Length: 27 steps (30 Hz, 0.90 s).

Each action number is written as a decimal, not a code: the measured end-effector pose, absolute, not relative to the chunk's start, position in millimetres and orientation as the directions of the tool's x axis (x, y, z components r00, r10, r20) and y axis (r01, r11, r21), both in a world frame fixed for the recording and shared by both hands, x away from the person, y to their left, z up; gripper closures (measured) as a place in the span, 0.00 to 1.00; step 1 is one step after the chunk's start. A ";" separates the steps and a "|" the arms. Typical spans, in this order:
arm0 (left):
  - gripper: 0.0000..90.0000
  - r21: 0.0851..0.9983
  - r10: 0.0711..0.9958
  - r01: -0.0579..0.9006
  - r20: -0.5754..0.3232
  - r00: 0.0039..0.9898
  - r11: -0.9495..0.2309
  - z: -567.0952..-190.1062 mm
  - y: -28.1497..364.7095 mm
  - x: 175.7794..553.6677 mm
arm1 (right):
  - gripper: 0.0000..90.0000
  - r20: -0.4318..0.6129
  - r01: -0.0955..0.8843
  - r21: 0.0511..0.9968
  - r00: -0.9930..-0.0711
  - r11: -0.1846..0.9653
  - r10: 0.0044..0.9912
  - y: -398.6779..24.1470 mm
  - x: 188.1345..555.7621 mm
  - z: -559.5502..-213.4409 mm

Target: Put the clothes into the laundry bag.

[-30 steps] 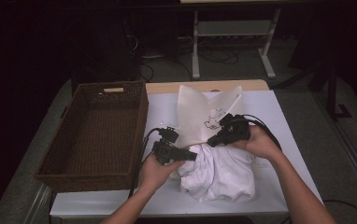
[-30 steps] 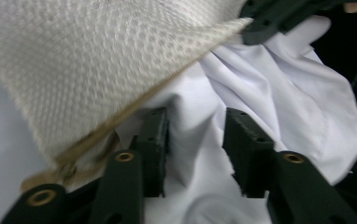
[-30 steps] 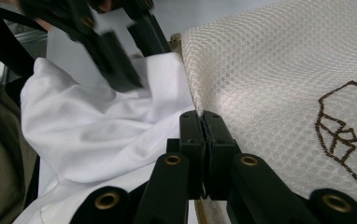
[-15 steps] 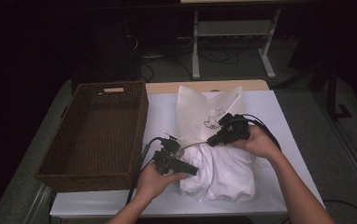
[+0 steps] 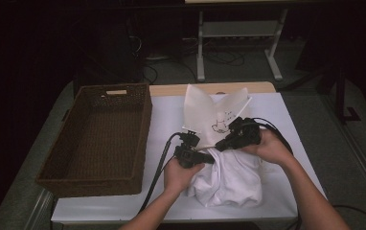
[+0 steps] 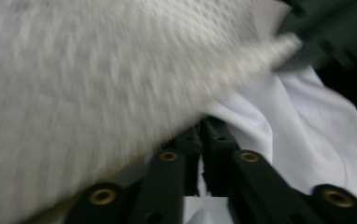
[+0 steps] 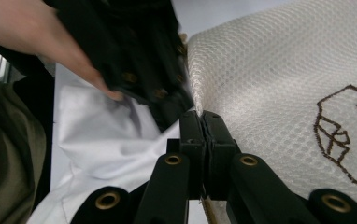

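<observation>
A white mesh bag with a brown stitched drawing lies on the table, its mouth toward me. A bunched white garment sits at that mouth. My right gripper is shut on the bag's edge, and its own view has the jaws pinching the mesh bag at the right gripper's tips. My left gripper has just been closing at the mouth. In its view the left gripper is pinched where the mesh bag's hem meets the garment.
A dark wicker basket stands on the left of the white table. A wooden strip runs along the far edge. Beyond it on the dark floor are a metal stand and cables.
My left gripper dipped toward me, then swung up and right to the bag's mouth, where its jaws closed. The right gripper and the bag have stayed put.
</observation>
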<state>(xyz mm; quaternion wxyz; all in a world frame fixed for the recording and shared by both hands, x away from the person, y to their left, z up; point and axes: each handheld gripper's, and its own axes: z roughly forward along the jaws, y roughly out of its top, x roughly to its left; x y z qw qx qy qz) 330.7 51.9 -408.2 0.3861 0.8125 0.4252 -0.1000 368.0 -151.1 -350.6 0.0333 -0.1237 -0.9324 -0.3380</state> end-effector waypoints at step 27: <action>0.83 0.469 0.674 0.792 -0.440 0.594 -0.392 -426.7 96.1 309.0 | 0.97 0.158 0.281 0.614 -0.959 0.737 0.234 -153.2 376.6 -358.0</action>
